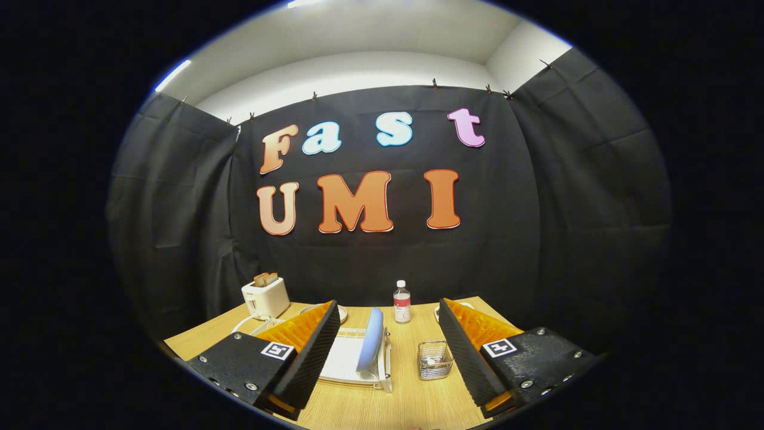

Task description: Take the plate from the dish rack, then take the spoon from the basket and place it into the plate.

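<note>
A light blue plate (370, 339) stands on edge in the white dish rack (349, 363) on the wooden table, between and just beyond my fingers, nearer the left one. To the rack's right sits a small wire basket (434, 360); something pale lies in it, too small to make out as the spoon. My gripper (385, 352) is open wide, with nothing between its black ribbed fingers (315, 358). It hovers above the table's near side, apart from plate and basket.
A white toaster (265, 297) with bread in it stands at the back left, its cable running to the table. A clear water bottle (402, 302) stands at the back middle. Pale dishes (342, 313) peek out behind each finger. The wooden table (382, 406) ends close to the black cloth.
</note>
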The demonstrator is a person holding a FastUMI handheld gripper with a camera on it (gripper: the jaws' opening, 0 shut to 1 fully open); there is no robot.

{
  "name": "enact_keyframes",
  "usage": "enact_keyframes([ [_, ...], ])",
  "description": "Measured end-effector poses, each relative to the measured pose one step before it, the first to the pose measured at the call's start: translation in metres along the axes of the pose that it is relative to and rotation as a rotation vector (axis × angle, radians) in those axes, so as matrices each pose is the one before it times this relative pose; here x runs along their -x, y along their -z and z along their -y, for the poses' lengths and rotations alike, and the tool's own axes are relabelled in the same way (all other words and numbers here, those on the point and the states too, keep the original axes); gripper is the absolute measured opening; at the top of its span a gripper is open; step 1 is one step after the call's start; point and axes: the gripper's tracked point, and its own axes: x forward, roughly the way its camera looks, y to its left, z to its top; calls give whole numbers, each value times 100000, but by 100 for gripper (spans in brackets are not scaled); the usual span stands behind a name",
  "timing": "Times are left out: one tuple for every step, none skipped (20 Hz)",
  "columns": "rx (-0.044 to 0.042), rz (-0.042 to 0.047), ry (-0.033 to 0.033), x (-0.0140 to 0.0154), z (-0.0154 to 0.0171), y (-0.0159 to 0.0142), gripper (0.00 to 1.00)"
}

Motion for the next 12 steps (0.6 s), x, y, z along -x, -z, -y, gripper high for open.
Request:
enact_keyframes([
  [706, -339, -391, 31, -92, 103, 99],
  [394, -96, -39, 40, -30, -3, 99],
  [-19, 146, 193, -55, 29, -100, 99],
  [-338, -5, -247, -45, -52, -114, 99],
  [-273, 248, -162, 26, -172, -58, 99],
  [-46, 78, 198, 39, 20, -84, 99],
  [140, -34, -134, 94, 16, 15, 99],
  [228, -58, 58, -51, -56, -43, 99],
  [170, -89, -197, -21, 33, 8, 99],
  [221, -123, -32, 0, -121, -11, 99],
  [47, -223, -30, 24, 81, 100, 99],
  [-17, -378, 34, -51, 11, 163, 99],
])
